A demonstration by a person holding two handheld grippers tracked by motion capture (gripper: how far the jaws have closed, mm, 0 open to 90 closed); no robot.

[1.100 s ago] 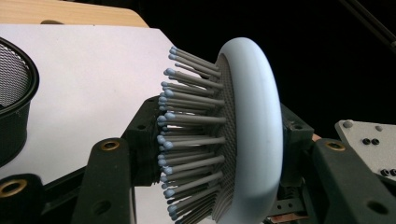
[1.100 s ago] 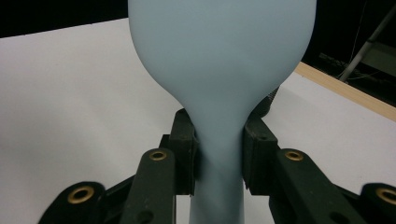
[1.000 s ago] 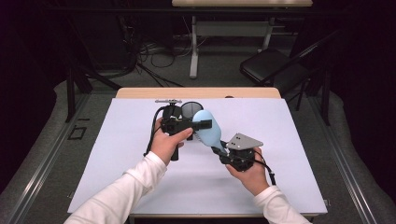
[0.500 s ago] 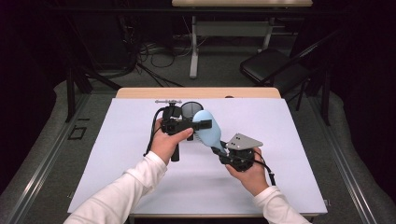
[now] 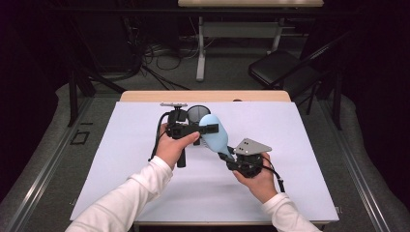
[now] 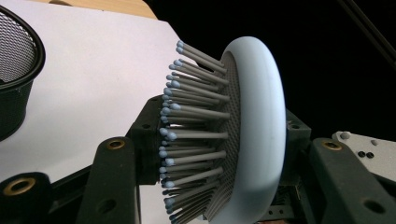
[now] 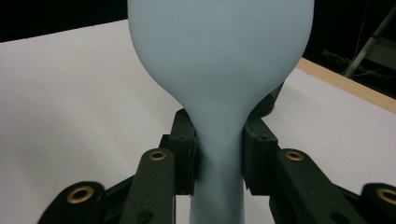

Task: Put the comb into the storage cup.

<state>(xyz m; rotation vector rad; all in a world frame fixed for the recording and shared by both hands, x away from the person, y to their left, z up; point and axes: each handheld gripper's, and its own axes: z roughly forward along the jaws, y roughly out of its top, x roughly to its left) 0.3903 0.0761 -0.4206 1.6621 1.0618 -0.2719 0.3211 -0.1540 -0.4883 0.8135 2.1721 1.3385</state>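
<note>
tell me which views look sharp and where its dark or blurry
High view: the white table cover is evenly lit, the room behind nearly black. Left gripper view: the pale blue hairbrush bristles are sharp, the background black, and the black mesh cup is cut by the edge. Right gripper view: the brush's smooth back is soft, without glare.

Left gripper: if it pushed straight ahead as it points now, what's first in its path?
The light-blue hairbrush head: it already sits between the left gripper fingers, bristles toward one finger. Beyond it lies the right gripper; depth unclear.
</note>
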